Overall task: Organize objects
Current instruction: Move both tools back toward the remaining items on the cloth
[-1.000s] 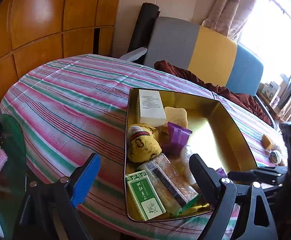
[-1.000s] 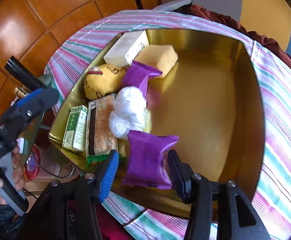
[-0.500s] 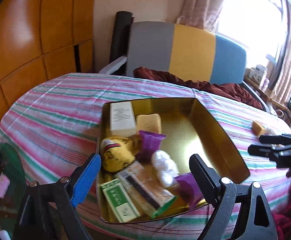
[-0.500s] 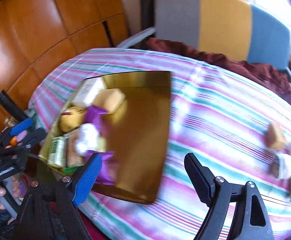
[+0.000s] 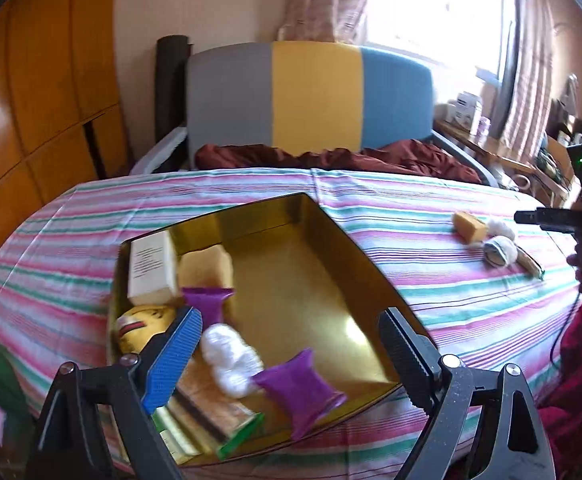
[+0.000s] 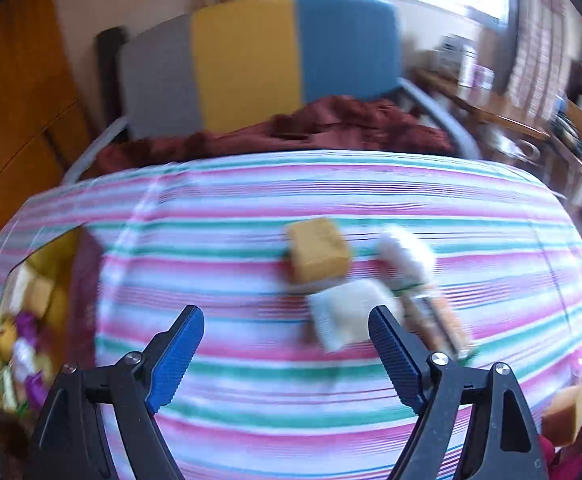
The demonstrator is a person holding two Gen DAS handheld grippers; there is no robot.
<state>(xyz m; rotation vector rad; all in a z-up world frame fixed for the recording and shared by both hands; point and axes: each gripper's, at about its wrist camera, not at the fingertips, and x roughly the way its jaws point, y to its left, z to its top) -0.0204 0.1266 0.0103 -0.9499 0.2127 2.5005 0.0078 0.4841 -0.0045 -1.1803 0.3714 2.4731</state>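
Note:
A gold tray (image 5: 345, 250) on the striped tablecloth (image 5: 431, 288) holds a cream box (image 5: 151, 268), a yellow sponge (image 5: 207, 268), a white cotton wad (image 5: 231, 356), a cracker bar (image 5: 211, 404) and a purple packet (image 5: 301, 390) near its front. My left gripper (image 5: 287, 316) hovers open over the tray's near end, holding nothing. My right gripper (image 6: 286, 314) is open and empty above the cloth; the view is blurred. Just beyond its right finger lie a yellow block (image 6: 319, 254), a white packet (image 6: 347, 314) and a wrapped bar (image 6: 439, 320).
A grey, yellow and blue chair back (image 5: 311, 96) with a dark red cloth (image 5: 331, 158) stands behind the table. Wooden panels (image 5: 43, 100) fill the left. Another yellow block (image 6: 565, 412) lies by the table's near right edge. A cluttered side table (image 5: 491, 140) stands by the window.
My right gripper let go of the purple packet in the tray, opened, and swung right over the cloth to the loose items. My left gripper shifted and rolled, staying open over the tray.

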